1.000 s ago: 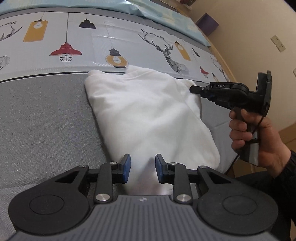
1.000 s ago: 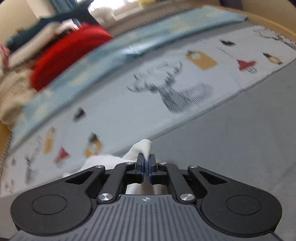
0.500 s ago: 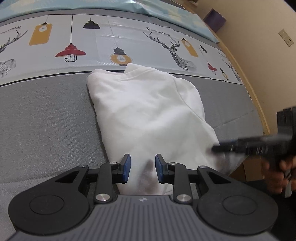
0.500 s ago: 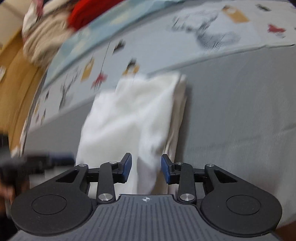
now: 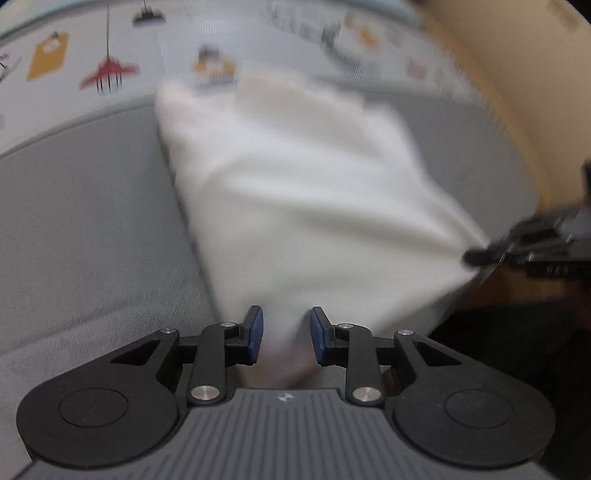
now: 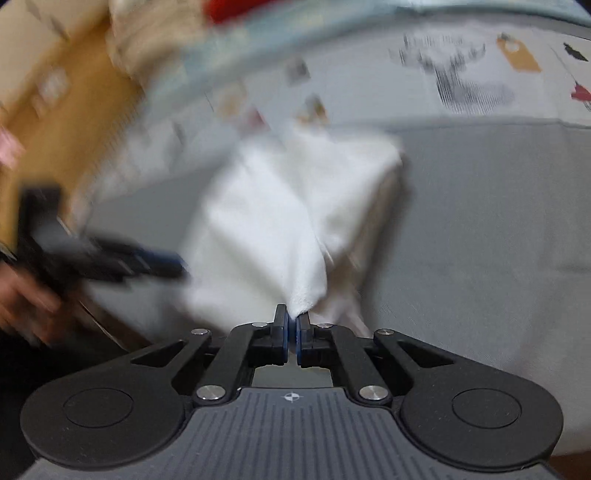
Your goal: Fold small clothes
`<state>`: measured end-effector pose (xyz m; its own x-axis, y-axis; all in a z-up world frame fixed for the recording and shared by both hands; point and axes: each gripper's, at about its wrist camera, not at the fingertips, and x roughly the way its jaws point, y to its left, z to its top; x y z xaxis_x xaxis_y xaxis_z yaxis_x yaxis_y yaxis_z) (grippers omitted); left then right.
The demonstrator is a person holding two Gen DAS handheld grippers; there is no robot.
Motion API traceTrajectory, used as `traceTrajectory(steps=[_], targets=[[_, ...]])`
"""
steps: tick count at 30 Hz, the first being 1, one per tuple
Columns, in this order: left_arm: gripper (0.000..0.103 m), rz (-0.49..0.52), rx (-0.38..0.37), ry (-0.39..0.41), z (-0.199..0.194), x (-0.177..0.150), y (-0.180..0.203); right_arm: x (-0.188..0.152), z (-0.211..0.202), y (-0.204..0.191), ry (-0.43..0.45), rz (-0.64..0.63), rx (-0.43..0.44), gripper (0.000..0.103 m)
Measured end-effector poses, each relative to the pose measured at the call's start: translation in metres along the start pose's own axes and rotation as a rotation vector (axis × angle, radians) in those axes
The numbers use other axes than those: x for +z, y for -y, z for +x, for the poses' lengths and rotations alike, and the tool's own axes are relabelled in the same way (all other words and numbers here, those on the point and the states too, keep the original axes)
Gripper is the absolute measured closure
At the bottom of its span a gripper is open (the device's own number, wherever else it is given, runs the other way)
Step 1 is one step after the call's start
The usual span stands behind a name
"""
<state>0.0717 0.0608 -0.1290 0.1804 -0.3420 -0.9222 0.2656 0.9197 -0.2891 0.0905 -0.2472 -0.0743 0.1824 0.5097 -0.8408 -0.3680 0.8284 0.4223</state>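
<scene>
A white folded garment [image 5: 314, 184] lies on the grey bed cover [image 5: 85, 221]. My left gripper [image 5: 286, 332] hovers over its near edge, jaws apart, with white cloth showing in the gap and no pad pressing on it. My right gripper [image 6: 292, 325] is shut on a corner of the garment [image 6: 280, 221], and the cloth rises in a ridge to its pads. In the left wrist view the right gripper [image 5: 471, 256] pinches the near right corner and pulls it taut. The right wrist view shows the left gripper [image 6: 173, 264] blurred at the garment's left edge.
A patterned sheet [image 5: 74, 55] with lamps and deer lies beyond the grey cover. A pile of clothes [image 6: 147, 29] sits at the bed's far end. The bed's wooden edge [image 6: 74, 122] and a beige wall [image 5: 517, 74] run along the side. A person's hand [image 6: 22, 299] holds the left gripper.
My right gripper let go of the garment's far corner, swung to the near right corner, opened and shut on it. The left gripper moved a little closer over the near edge.
</scene>
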Motion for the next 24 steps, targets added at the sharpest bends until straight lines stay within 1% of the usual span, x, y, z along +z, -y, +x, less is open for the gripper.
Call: traceTrajectory(steps=[1,2,3,4,5,6,7,8,9,11,13,15,17,19,21,22,23,24], targets=[[0.072,0.024,0.038,-0.047,0.01,-0.003,0.001,-0.004,0.014,-0.002,-0.056,-0.033,-0.065,0.1],[0.072,0.046,0.069,-0.083,0.018,-0.005,0.003,-0.006,0.023,-0.003,-0.089,-0.053,-0.097,0.1],[0.072,0.057,0.081,-0.095,0.02,-0.006,0.003,-0.008,0.028,-0.005,-0.104,-0.066,-0.108,0.099],[0.072,0.051,0.077,-0.089,0.018,-0.005,0.002,-0.006,0.03,-0.006,-0.106,-0.074,-0.115,0.098],[0.072,0.029,0.058,-0.066,0.012,-0.002,-0.001,-0.004,0.028,-0.006,-0.089,-0.065,-0.117,0.097],[0.072,0.008,0.037,-0.035,0.006,0.001,-0.004,0.0,0.023,-0.006,-0.054,-0.043,-0.109,0.092],[0.071,-0.02,0.008,0.008,-0.004,0.004,-0.008,0.004,0.016,-0.005,-0.01,-0.018,-0.09,0.09],[0.071,-0.05,-0.023,0.048,-0.012,0.007,-0.012,0.008,0.009,-0.004,0.035,0.004,-0.069,0.083],[0.071,-0.074,-0.043,0.078,-0.018,0.009,-0.016,0.013,0.001,-0.003,0.099,0.034,-0.049,0.073],[0.071,-0.124,-0.064,0.135,-0.026,0.012,-0.023,0.021,-0.008,0.004,0.209,0.103,-0.037,0.066],[0.071,-0.164,-0.075,0.171,-0.028,0.017,-0.026,0.028,-0.011,0.013,0.277,0.173,-0.053,0.066],[0.071,-0.174,-0.086,0.179,-0.026,0.022,-0.022,0.033,-0.006,0.018,0.324,0.223,-0.057,0.066],[0.071,-0.166,-0.08,0.172,-0.02,0.027,-0.02,0.042,0.006,0.025,0.32,0.263,-0.086,0.066],[0.071,-0.168,-0.061,0.14,-0.012,0.028,-0.018,0.048,0.019,0.028,0.331,0.287,-0.107,0.066],[0.07,-0.169,-0.055,0.13,-0.01,0.029,-0.018,0.052,0.032,0.031,0.302,0.316,-0.122,0.066],[0.07,-0.17,-0.06,0.133,-0.01,0.03,-0.018,0.054,0.042,0.031,0.304,0.322,-0.119,0.066],[0.07,-0.172,-0.064,0.136,-0.009,0.031,-0.019,0.055,0.049,0.032,0.307,0.322,-0.116,0.072],[0.07,-0.173,-0.067,0.137,-0.009,0.031,-0.02,0.056,0.057,0.033,0.302,0.323,-0.127,0.087]])
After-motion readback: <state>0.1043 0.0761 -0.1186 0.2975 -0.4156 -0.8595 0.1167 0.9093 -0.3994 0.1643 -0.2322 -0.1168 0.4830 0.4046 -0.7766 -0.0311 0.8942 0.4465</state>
